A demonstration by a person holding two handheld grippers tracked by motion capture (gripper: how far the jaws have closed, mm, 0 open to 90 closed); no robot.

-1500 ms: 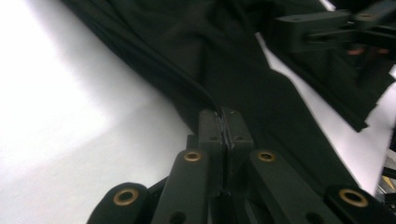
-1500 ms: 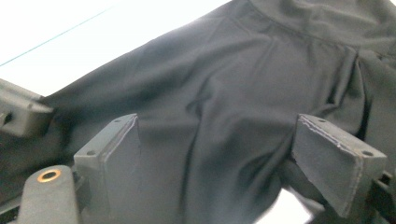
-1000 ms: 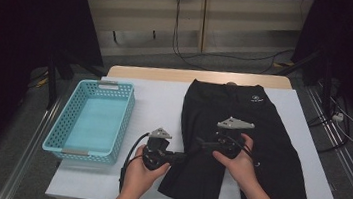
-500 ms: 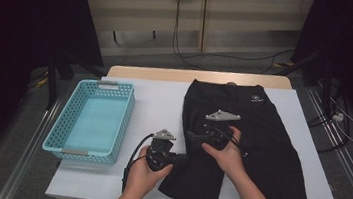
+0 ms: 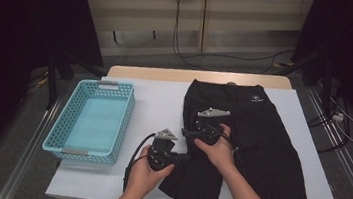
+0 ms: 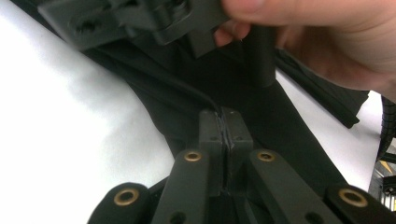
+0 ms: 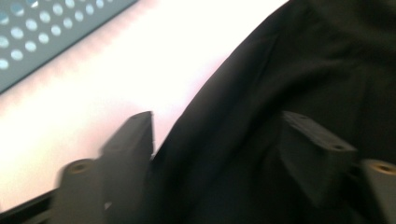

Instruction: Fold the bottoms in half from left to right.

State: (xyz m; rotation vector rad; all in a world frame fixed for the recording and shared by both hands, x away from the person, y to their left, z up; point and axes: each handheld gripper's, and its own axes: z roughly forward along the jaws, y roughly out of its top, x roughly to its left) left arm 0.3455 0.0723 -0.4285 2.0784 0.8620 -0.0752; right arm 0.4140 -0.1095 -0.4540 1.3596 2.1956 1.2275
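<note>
High view: black shorts lengthwise, waistband far; left jaws pinching hem, right jaws apart.

Both forearms reach in from the bottom edge, each hand holding a tool.

The left tool lies low and nearly level, jaws pressed together on a thin pinch. The right tool sits just beyond it, its jaws apart and just closing, hand wrapped over its body.
</note>
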